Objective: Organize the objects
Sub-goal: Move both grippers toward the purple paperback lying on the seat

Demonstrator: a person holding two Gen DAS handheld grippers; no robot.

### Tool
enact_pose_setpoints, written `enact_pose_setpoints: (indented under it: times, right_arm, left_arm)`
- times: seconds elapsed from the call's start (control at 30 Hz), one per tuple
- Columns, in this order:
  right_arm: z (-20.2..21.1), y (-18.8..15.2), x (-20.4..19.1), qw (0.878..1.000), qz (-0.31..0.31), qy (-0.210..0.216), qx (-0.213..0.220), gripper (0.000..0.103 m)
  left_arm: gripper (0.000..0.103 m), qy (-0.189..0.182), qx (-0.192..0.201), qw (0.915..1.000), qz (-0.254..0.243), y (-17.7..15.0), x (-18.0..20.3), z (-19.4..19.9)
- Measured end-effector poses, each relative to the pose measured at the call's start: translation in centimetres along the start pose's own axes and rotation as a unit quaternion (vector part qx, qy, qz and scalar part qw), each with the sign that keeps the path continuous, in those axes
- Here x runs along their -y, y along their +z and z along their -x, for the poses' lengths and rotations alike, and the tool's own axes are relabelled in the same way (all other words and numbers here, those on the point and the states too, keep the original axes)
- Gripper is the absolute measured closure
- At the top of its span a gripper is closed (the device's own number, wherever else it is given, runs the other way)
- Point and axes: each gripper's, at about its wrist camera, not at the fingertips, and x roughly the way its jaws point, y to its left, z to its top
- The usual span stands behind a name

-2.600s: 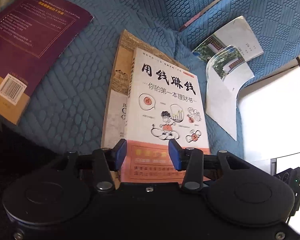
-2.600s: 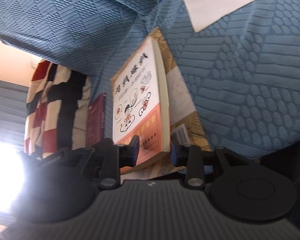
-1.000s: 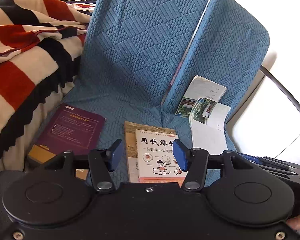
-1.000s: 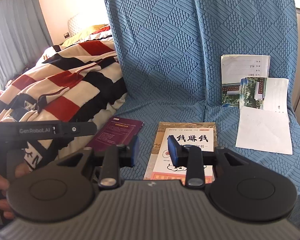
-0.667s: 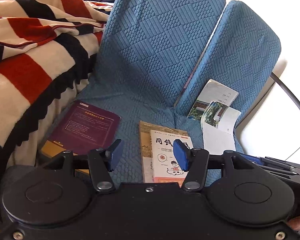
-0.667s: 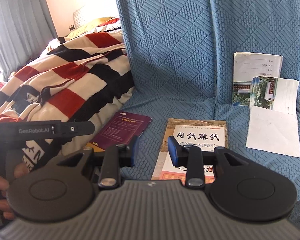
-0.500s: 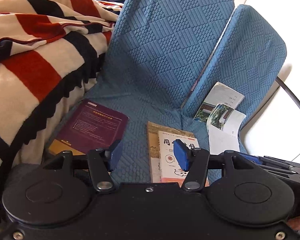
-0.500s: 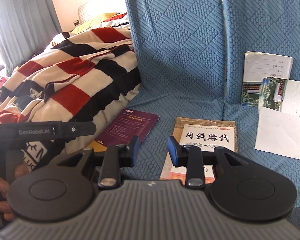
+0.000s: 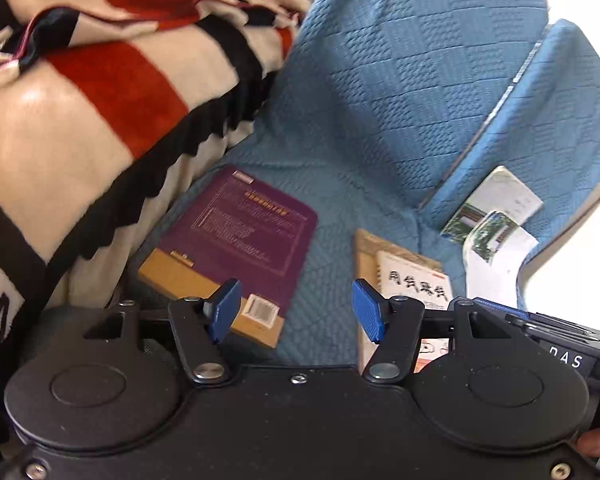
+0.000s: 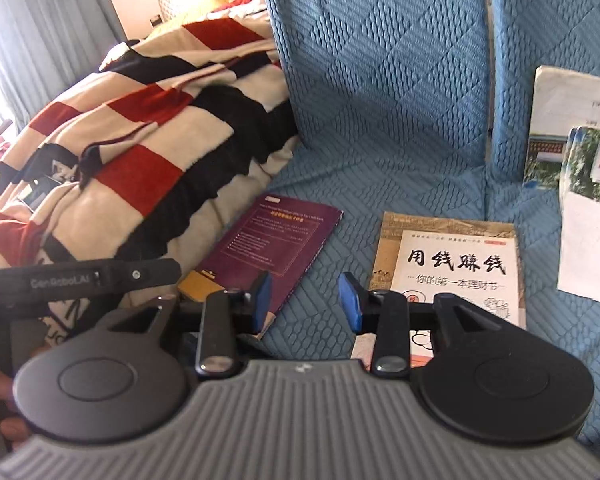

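left wrist view: we are holding our left gripper [image 9: 296,312] over the front edge of a seat [image 9: 380,128] covered in blue quilted fabric with a raised diamond and dot texture. its blue ribbed pads [image 9: 366,315] are standing well apart with nothing between them, and the jaws have just been opening wider. a flat purple book [image 9: 240,240] with an ochre band and a white barcode label is lying back cover up near the seat's left edge, beside a fuzzy blanket [image 9: 100,80] striped red, cream and black with a scalloped black hem. toward the seat's middle a white book [image 9: 414,280] is lying on top of a larger tan book [image 9: 365,252]. two thin glossy booklets [image 9: 496,216] are leaning against the right backrest.

compared with a second ago, the purple book is now sitting much closer to the left pad and the stacked pair has slid rightward in view; the blanket is filling more of the picture.

in the right wrist view our right gripper [image 10: 305,306] is also empty, its jaws partly open and just having widened a little, hovering between the purple book [image 10: 276,240] and the white book [image 10: 458,268]. that cover is reading "用钱赚钱" and "你的第一本理财书". the left gripper's arm [image 10: 80,278] is showing "GenRobot.AI".
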Motion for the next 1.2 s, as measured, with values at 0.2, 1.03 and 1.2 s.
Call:
enact_pose_setpoints:
  times: [0.2, 1.03, 1.2]
  right_arm:
    - [-3.2, 0.8, 0.6, 1.000, -0.006, -0.002, -0.020, 0.050]
    - [-23.7, 7.4, 4.7, 0.994, 0.054, 0.007, -0.094, 0.046]
    - [-26.3, 8.6, 6.1, 0.992, 0.050, 0.048, -0.108, 0.045]
  left_arm:
    - [0.037, 0.016, -0.027, 0.9991, 0.027, 0.2, -1.9, -2.9]
    - [0.026, 0.066, -0.113, 0.9885, 0.076, 1.3, -5.2, -11.8]
    - [0.022, 0.073, -0.119, 0.9868, 0.083, 1.4, -5.1, -12.4]
